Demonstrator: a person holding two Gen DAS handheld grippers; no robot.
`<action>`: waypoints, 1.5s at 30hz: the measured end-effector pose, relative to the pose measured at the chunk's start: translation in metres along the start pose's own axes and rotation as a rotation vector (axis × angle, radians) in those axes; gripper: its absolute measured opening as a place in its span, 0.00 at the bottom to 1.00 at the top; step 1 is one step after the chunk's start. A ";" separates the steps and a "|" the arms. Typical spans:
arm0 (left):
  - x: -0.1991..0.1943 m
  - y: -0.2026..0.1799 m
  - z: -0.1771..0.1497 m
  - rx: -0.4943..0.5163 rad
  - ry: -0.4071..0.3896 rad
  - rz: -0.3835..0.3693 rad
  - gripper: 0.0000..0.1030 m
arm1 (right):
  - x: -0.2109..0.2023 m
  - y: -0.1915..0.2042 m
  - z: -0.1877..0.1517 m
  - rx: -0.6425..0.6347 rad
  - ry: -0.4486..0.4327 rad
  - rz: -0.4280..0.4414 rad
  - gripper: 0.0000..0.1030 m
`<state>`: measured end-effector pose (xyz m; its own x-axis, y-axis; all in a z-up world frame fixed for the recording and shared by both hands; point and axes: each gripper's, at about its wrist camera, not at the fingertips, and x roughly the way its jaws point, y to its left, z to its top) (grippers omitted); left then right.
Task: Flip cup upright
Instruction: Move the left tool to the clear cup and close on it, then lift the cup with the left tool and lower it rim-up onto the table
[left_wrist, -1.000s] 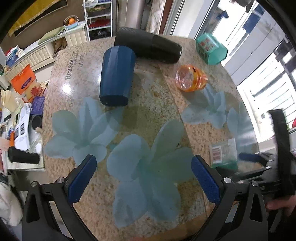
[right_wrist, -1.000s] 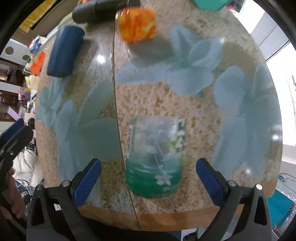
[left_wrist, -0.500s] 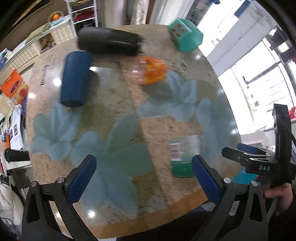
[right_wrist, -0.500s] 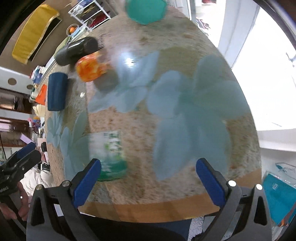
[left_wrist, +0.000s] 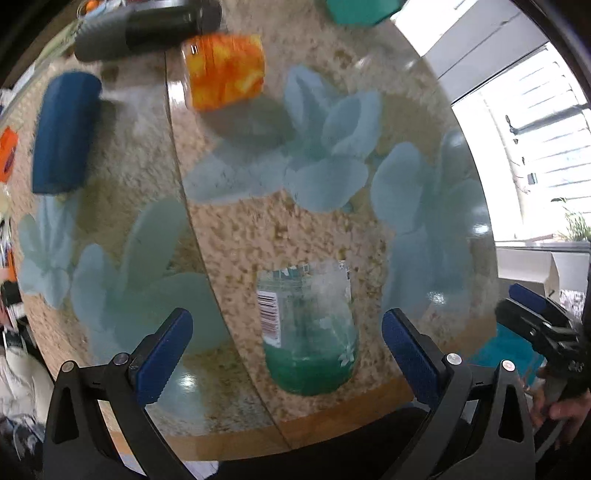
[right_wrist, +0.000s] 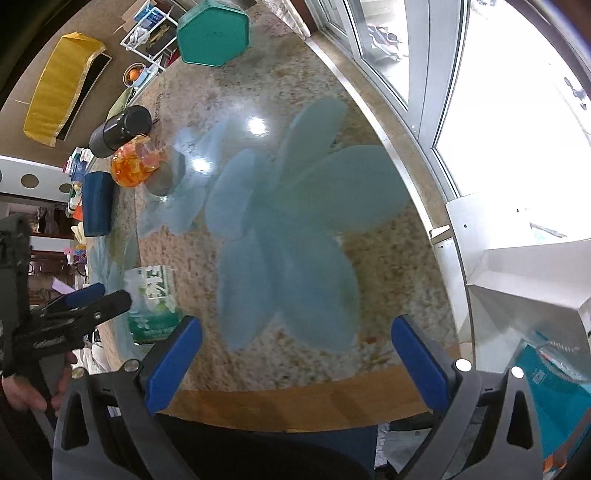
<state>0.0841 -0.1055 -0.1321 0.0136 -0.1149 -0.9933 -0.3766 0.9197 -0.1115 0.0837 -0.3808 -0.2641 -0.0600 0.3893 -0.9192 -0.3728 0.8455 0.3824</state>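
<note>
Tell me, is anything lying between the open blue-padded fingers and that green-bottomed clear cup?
Nothing: the left wrist view shows only bare table between the left gripper and the cup.

Speckled stone table (left_wrist: 236, 236) (blue flower print): green-based cup (left_wrist: 308, 328), orange cup (left_wrist: 225, 72), navy cup (left_wrist: 62, 131), black cylinder (left_wrist: 147, 27).

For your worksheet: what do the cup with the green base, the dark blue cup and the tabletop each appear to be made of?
Cup with the green base: clear glass or plastic, glossy; the table shows through its walls, and it bears a barcode label.
Dark blue cup: opaque and matte, probably plastic; no glare on it.
Tabletop: polished speckled stone, likely granite; it gives sharp bright reflections. Pale blue flowers are printed on it.
</note>
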 end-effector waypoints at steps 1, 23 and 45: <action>0.005 -0.001 0.001 -0.013 0.014 -0.003 1.00 | 0.000 -0.004 0.000 0.000 0.005 0.004 1.00; 0.065 0.008 0.013 -0.159 0.152 -0.021 0.64 | -0.009 -0.033 0.014 0.015 0.029 0.060 1.00; -0.027 0.067 -0.026 -0.201 -0.284 -0.084 0.60 | -0.015 -0.004 0.021 -0.077 0.004 0.068 1.00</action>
<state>0.0345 -0.0509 -0.1123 0.2980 -0.0519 -0.9532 -0.5373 0.8162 -0.2124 0.1056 -0.3819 -0.2501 -0.0915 0.4431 -0.8918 -0.4376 0.7866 0.4357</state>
